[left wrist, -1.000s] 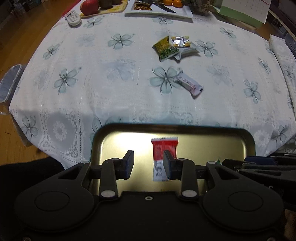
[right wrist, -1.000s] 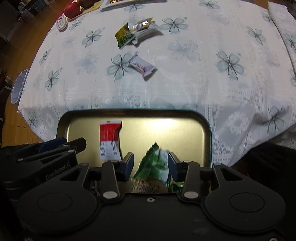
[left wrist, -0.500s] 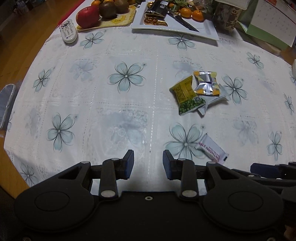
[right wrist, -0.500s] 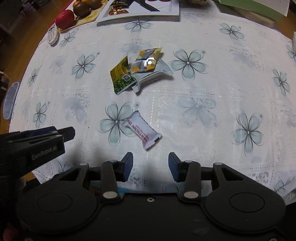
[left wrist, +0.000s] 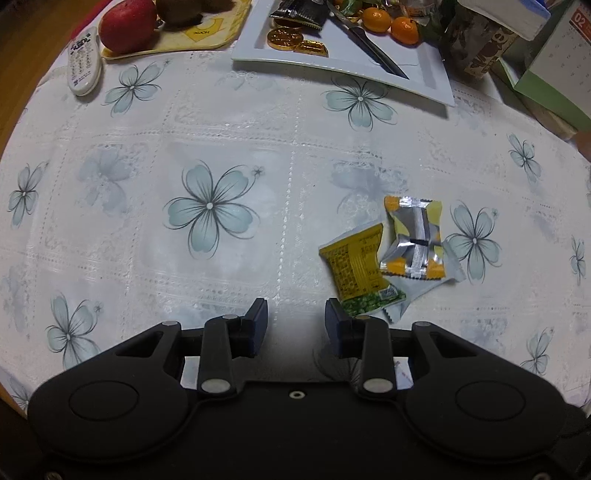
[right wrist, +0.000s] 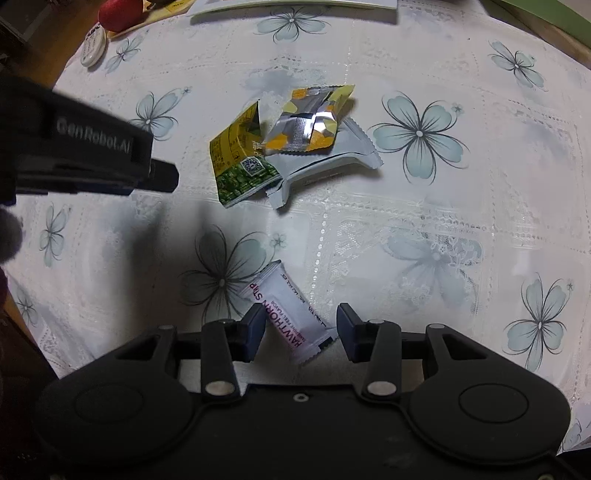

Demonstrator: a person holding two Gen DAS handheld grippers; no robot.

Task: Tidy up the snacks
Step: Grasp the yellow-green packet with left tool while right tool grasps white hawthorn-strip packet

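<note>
Three snack packets lie in a small heap on the flowered tablecloth: a yellow-green one (left wrist: 360, 273) (right wrist: 240, 162), a silver-orange one (left wrist: 415, 236) (right wrist: 306, 122) and a white one (left wrist: 424, 291) (right wrist: 332, 162) under them. My left gripper (left wrist: 295, 317) hovers open and empty just left of the heap; its side also shows as the left gripper (right wrist: 162, 177) in the right wrist view. Nearer me a white hawthorn strip packet (right wrist: 291, 314) lies flat. My right gripper (right wrist: 301, 321) points down over it with its jaws opening. The packet sits between the fingers, and the pads do not press it.
At the table's far side lie a white remote (left wrist: 85, 62), a red apple (left wrist: 127, 24) on a yellow mat, and a white plate (left wrist: 428, 77) with a knife (left wrist: 369, 48), gold coins and small oranges. A green box (left wrist: 543, 92) stands far right. The table edge runs along the left.
Both grippers have moved off the gold tray and out over the tablecloth towards the packets. The green packet that sat between the right gripper's fingers is gone; tray and red packet have left view.
</note>
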